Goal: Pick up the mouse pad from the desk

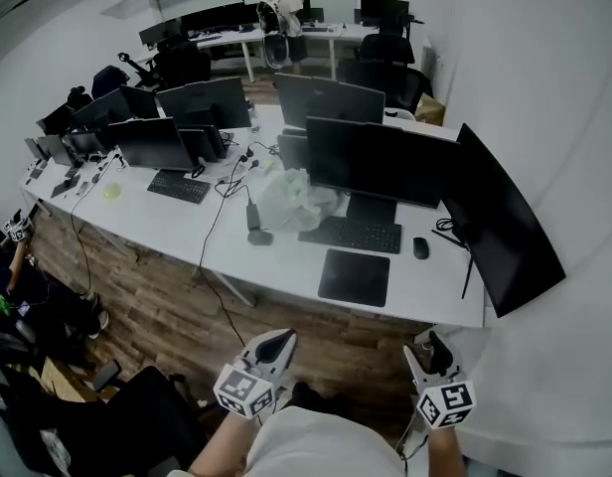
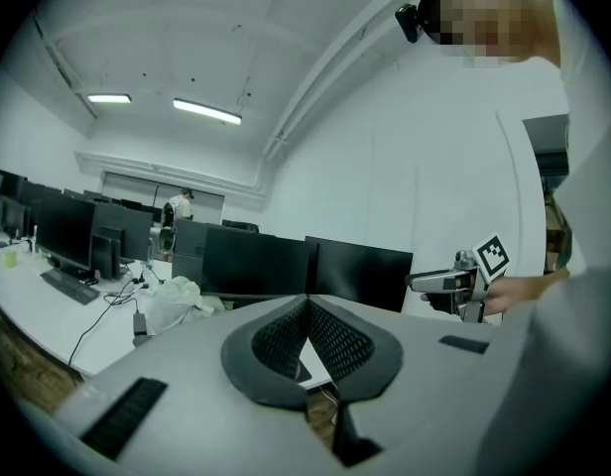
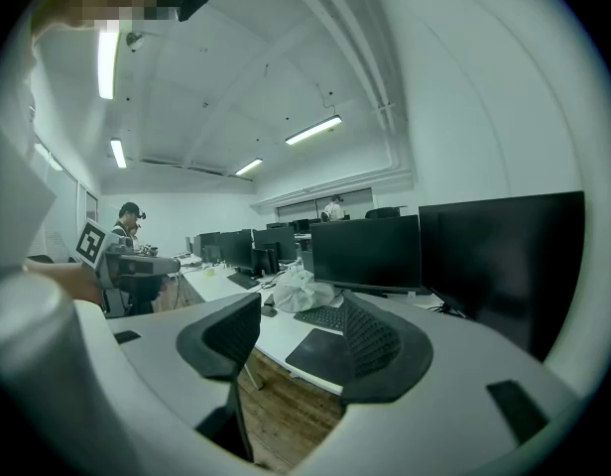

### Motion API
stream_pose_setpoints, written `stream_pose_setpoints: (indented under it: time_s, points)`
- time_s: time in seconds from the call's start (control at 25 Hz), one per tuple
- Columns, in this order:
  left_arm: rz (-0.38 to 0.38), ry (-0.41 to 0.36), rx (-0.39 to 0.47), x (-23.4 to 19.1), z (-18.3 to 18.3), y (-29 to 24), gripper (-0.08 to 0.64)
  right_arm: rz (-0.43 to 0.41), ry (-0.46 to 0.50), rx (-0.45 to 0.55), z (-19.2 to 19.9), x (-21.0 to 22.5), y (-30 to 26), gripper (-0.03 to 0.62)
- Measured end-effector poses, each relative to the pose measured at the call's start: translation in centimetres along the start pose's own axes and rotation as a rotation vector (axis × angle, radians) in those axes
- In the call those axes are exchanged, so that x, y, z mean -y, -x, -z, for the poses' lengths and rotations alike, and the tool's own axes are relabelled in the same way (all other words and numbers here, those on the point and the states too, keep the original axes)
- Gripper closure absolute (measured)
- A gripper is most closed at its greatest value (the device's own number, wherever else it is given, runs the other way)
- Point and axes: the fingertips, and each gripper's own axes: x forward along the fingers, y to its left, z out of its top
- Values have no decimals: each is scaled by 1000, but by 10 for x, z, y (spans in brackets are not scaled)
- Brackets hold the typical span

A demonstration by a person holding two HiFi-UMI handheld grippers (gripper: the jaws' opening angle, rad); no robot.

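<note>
The black mouse pad [image 1: 354, 277] lies flat near the front edge of the white desk [image 1: 286, 256], in front of a black keyboard [image 1: 351, 235]. Both grippers hang in the air over the wooden floor, short of the desk and apart from the pad. My left gripper [image 1: 279, 344] is shut, its tips meeting with nothing between them [image 2: 306, 300]. My right gripper [image 1: 431, 350] is open and empty. In the right gripper view the mouse pad [image 3: 325, 353] shows far off through the gap between that gripper's jaws [image 3: 301, 310]. Each gripper appears in the other's view, held level by a hand.
A black mouse [image 1: 420, 248] sits right of the keyboard. A crumpled white plastic bag [image 1: 291, 199], a power brick [image 1: 253, 217] and cables lie left of it. Several dark monitors [image 1: 376, 160] line the desk; one large monitor [image 1: 505, 232] stands at its right end. A white wall runs along the right.
</note>
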Motion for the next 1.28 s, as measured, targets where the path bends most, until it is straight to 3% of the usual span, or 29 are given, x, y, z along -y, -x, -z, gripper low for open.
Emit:
stream_pose_setpoints:
  time_s: [0.56, 1.28]
  points:
    - [38, -21, -35, -29, 0, -80, 543, 27, -18, -49, 8, 45, -54, 319]
    - [192, -18, -153, -149, 28, -215, 543, 112, -66, -222, 39, 79, -210, 318]
